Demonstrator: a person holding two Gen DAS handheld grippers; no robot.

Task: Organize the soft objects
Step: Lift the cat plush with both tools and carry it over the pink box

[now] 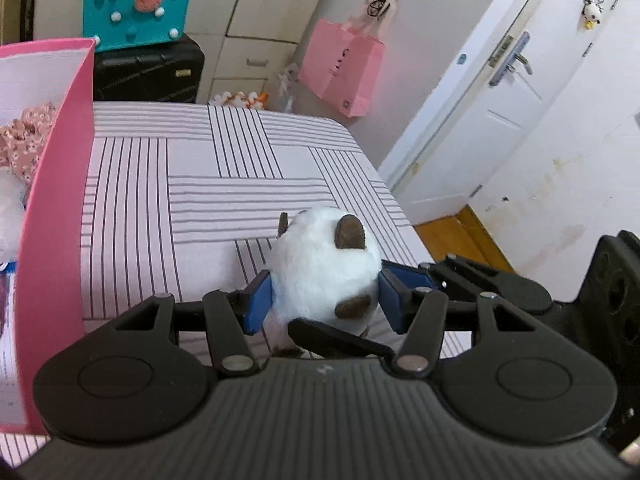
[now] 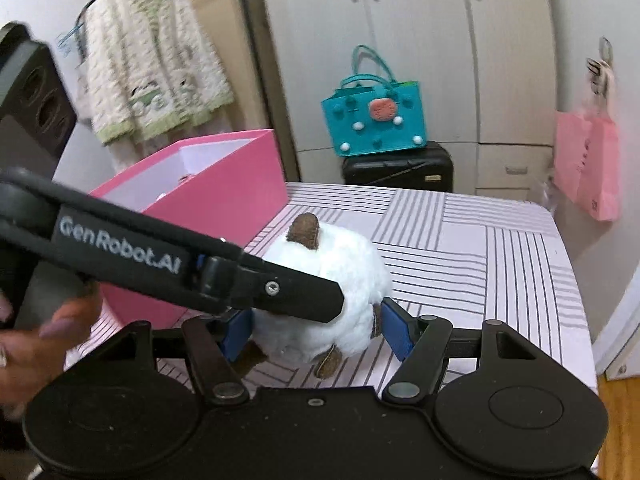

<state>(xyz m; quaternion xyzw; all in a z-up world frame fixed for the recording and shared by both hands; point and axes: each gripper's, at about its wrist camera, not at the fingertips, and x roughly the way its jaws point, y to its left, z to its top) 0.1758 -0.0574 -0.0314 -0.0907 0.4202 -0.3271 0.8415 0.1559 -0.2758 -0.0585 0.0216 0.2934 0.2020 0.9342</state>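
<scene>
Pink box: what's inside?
Pink box holds a pink floral fabric piece and something white and fluffy. Its wall hides the rest.

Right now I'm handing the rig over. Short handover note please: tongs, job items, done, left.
Left tongs: shut on the white plush toy, blue pads at both its sides.
Right tongs: also shut on the same toy, gripping it from the other angle.
Toy is held above the striped bedsheet, beside the pink box.
Done: a floral fabric item and something white already lie in the box.
Left: carry the toy over the box rim and release both tongs.
</scene>
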